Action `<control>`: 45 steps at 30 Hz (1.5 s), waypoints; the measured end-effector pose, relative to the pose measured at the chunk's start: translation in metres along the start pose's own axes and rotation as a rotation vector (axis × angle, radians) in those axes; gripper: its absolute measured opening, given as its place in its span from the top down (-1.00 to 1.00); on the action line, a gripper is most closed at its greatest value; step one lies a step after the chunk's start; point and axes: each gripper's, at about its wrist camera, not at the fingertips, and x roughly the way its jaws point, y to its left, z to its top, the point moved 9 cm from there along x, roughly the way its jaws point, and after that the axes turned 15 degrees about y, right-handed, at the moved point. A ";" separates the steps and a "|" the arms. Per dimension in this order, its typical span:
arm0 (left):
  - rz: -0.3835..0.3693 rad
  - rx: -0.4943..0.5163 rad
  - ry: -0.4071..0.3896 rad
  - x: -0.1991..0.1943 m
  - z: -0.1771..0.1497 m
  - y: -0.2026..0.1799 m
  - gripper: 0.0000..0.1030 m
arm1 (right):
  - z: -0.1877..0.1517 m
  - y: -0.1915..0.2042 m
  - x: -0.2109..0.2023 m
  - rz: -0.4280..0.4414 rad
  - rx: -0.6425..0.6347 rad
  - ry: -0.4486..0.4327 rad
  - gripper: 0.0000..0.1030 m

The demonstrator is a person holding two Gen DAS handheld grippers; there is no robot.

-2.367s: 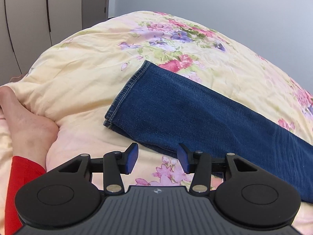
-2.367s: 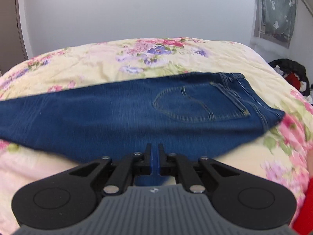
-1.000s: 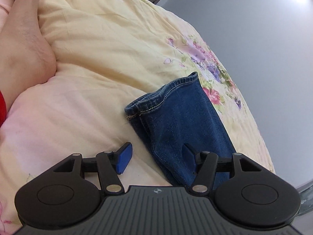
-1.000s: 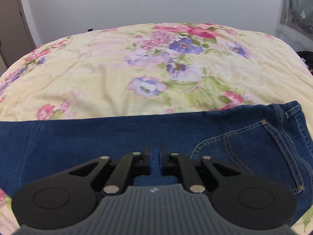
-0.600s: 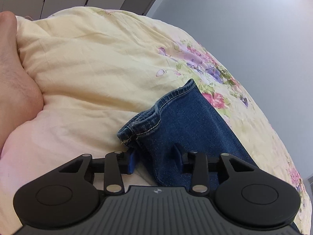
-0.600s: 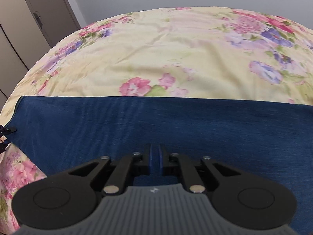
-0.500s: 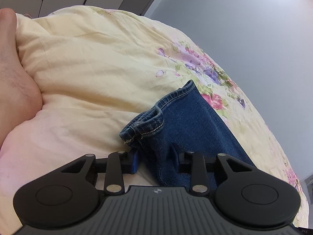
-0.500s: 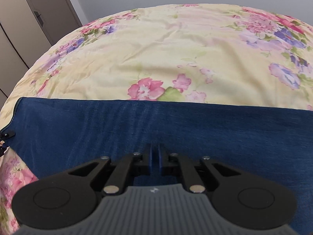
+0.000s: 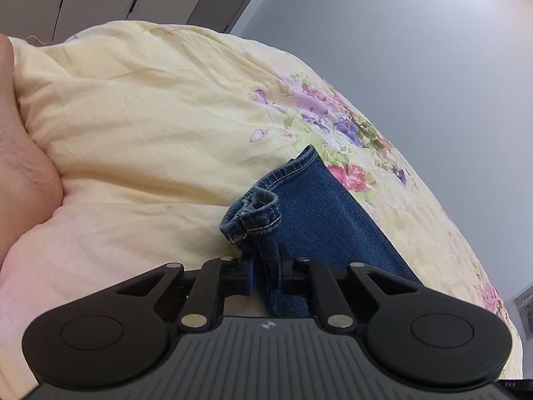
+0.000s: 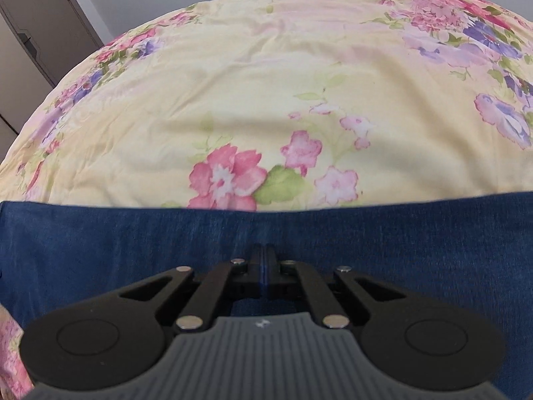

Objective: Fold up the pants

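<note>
Blue denim pants (image 9: 319,213) lie stretched out on a pale yellow floral bedspread (image 9: 150,133). In the left wrist view my left gripper (image 9: 266,270) is shut on the near side of the leg cuff, and the hem bunches up just past the fingertips. In the right wrist view the pants (image 10: 133,240) fill the lower half as a flat blue band. My right gripper (image 10: 265,266) has its jaws together and rests over the middle of the leg; no cloth shows between the jaws.
A bare foot (image 9: 23,173) presses into the bedspread at the left edge of the left wrist view. A grey wall (image 9: 416,50) rises beyond the bed. Wardrobe doors (image 10: 36,26) stand at the far left of the right wrist view.
My left gripper closed from wide open onto the pant cuff, and the hem bunched up. My right gripper stayed shut and slid left along the pants from the seat to the leg.
</note>
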 end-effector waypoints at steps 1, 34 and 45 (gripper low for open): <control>0.004 0.007 0.000 -0.001 0.001 -0.002 0.81 | -0.012 0.003 -0.004 0.006 -0.006 0.013 1.00; 0.106 0.934 -0.201 -0.071 -0.124 -0.321 0.88 | -0.172 -0.044 -0.110 0.145 0.040 -0.077 1.00; 0.202 1.431 0.070 0.041 -0.344 -0.317 0.85 | -0.235 -0.106 -0.106 0.158 0.144 -0.058 1.00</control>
